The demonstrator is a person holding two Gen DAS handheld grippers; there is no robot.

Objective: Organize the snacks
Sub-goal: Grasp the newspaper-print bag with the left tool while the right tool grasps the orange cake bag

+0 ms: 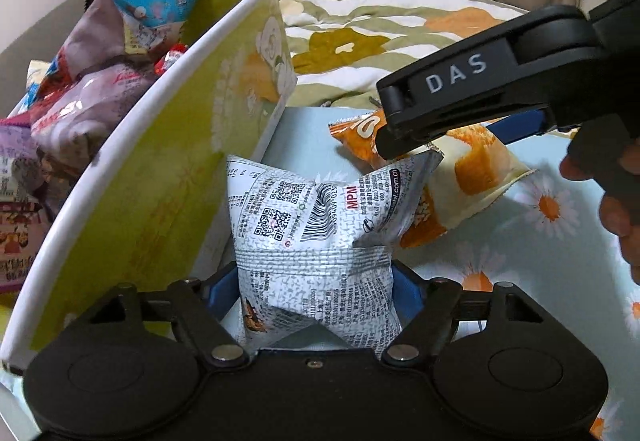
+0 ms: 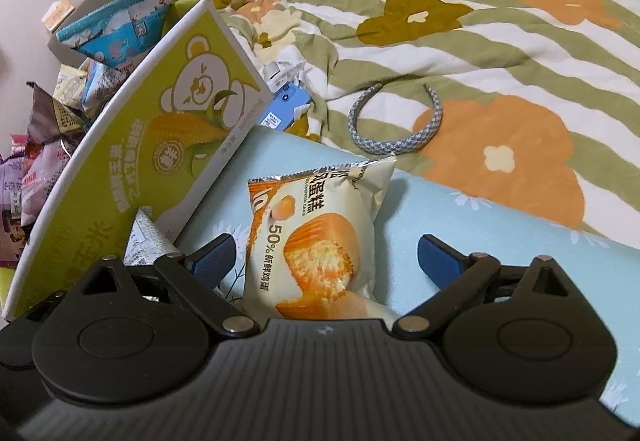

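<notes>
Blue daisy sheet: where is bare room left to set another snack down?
Bare blue sheet lies right of the cake packet, up to the quilt edge below the headband. It is crowded left: the white packet sits against the green box, already heaped with snacks.

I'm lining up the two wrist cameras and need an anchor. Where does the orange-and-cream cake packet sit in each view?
Left wrist view: the cake packet lies right of centre on the blue daisy sheet, behind the white printed packet, partly under the right gripper.
Right wrist view: it lies low in the centre, between the open blue fingers.
Shared landmark: the green bear box, left of the packet in both.
</notes>
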